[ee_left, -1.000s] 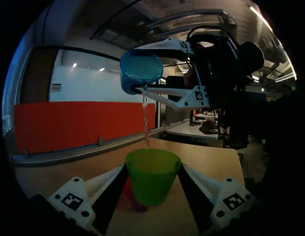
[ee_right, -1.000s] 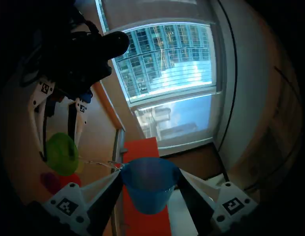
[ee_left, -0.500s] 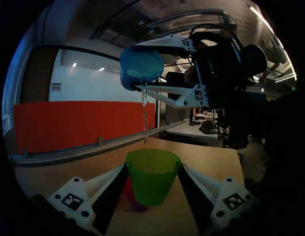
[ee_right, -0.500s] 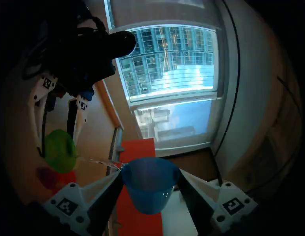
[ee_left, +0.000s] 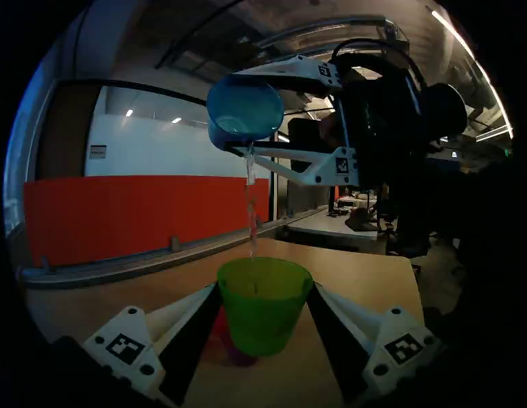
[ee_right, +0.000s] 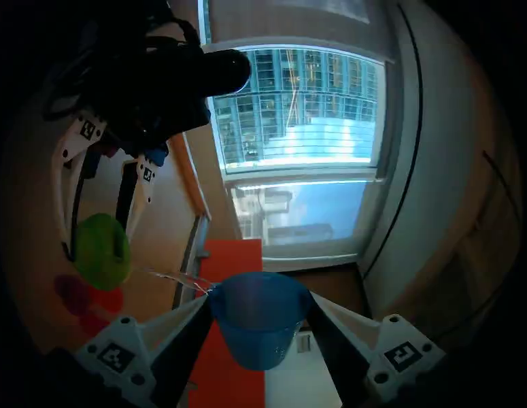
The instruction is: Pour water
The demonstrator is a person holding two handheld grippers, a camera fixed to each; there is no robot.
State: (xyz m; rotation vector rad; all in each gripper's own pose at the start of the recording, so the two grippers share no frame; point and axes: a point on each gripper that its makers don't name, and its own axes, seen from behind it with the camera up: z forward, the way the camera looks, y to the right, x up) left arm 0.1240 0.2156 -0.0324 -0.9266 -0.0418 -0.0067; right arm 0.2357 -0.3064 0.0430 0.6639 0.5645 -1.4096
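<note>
In the left gripper view my left gripper (ee_left: pixel 263 319) is shut on a green cup (ee_left: pixel 264 313), held upright just above the wooden table (ee_left: pixel 358 272). High above it the right gripper (ee_left: pixel 290 112) holds a blue cup (ee_left: pixel 244 112) tipped on its side, and a thin stream of water (ee_left: pixel 250 204) falls from its rim into the green cup. In the right gripper view my right gripper (ee_right: pixel 260 333) is shut on the blue cup (ee_right: pixel 259 325). Water (ee_right: pixel 171 277) runs from its lip toward the green cup (ee_right: pixel 100 250), held by the left gripper (ee_right: pixel 103 204).
Red and purple cups (ee_left: pixel 226 340) stand on the table behind the green cup, also seen as cups (ee_right: pixel 76 292) in the right gripper view. An orange partition (ee_left: pixel 141 211) with a metal rail borders the table. A large window (ee_right: pixel 304 143) faces buildings.
The blue cup has tipped a little further and the right gripper has rolled slightly. The stream keeps falling into the green cup. The left gripper has stayed still.
</note>
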